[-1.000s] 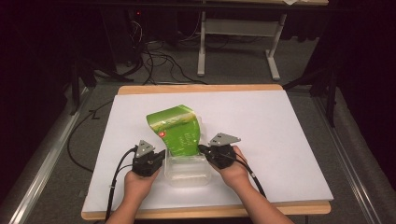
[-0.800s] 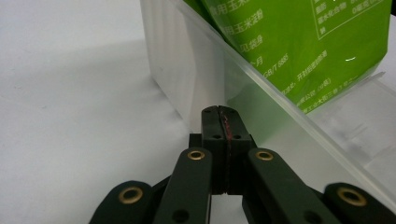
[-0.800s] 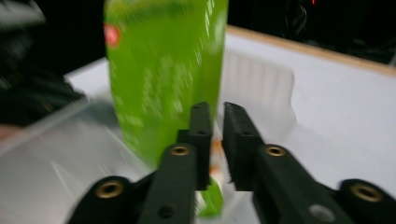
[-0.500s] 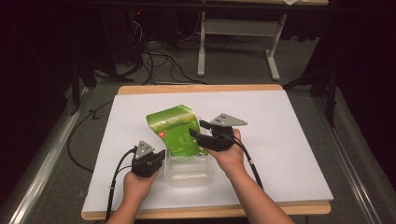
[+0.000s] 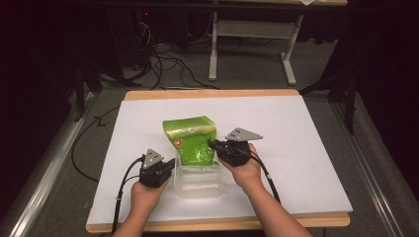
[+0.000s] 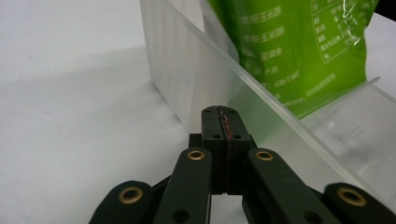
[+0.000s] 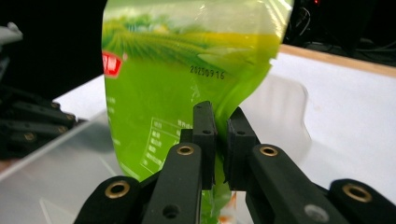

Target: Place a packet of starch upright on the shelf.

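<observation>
The white table [image 5: 306, 148] spreads out beyond both grippers. Between them sits the clear plastic container [image 5: 198, 178], the green bag [image 5: 190, 139] standing in its far end. The right gripper [image 5: 213, 144] pinches the bag's edge; its own view shows the printed date above the jaws. The left gripper [image 6: 223, 122] is pressed together against the container's wall, seemingly clamping the rim.

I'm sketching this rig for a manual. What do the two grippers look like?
Both grippers, left and right, are black, with brass-coloured rivets on the jaw links. Each carries a grey three-cornered plate on top and trails a black cable. The forearms show no sleeves.
</observation>
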`<control>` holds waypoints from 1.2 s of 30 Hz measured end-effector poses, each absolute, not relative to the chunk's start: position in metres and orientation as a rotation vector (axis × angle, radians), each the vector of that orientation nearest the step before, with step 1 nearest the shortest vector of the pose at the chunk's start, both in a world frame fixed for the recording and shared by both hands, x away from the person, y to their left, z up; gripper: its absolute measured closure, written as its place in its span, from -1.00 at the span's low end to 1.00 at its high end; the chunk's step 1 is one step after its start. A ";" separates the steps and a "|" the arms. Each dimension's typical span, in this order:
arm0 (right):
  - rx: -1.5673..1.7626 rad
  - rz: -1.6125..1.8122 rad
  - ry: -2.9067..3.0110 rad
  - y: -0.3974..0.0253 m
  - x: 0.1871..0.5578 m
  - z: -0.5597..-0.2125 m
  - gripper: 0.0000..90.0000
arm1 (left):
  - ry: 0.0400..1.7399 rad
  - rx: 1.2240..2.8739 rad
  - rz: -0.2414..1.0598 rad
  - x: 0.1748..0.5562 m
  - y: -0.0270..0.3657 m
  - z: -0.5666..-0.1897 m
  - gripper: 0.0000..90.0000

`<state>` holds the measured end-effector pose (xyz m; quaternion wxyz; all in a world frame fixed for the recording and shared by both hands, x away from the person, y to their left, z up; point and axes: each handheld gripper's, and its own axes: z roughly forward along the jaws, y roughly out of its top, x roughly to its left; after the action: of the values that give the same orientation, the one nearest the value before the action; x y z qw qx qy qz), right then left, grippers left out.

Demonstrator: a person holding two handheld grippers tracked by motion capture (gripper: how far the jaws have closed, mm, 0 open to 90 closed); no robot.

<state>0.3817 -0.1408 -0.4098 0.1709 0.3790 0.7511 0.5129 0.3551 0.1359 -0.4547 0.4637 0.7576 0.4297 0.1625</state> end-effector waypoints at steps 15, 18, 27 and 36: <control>1.082 1.448 2.129 -0.146 0.379 -0.410 0.35 | 1.087 1.849 0.398 0.356 0.142 -0.449 0.75; 1.055 1.441 2.120 -0.146 0.375 -0.405 0.15 | 1.086 1.842 0.414 0.355 0.146 -0.447 0.54; 1.005 1.393 2.117 -0.159 0.367 -0.396 -0.17 | 1.099 1.893 0.473 0.356 0.163 -0.442 -0.12; 1.059 1.312 2.085 -0.189 0.359 -0.401 -0.32 | 1.105 1.894 0.515 0.353 0.183 -0.437 -0.20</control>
<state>0.3586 -0.1891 -0.4006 0.2278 0.3845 0.7572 0.4764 0.3533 0.1833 -0.4367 0.4299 0.7593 0.4427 0.2065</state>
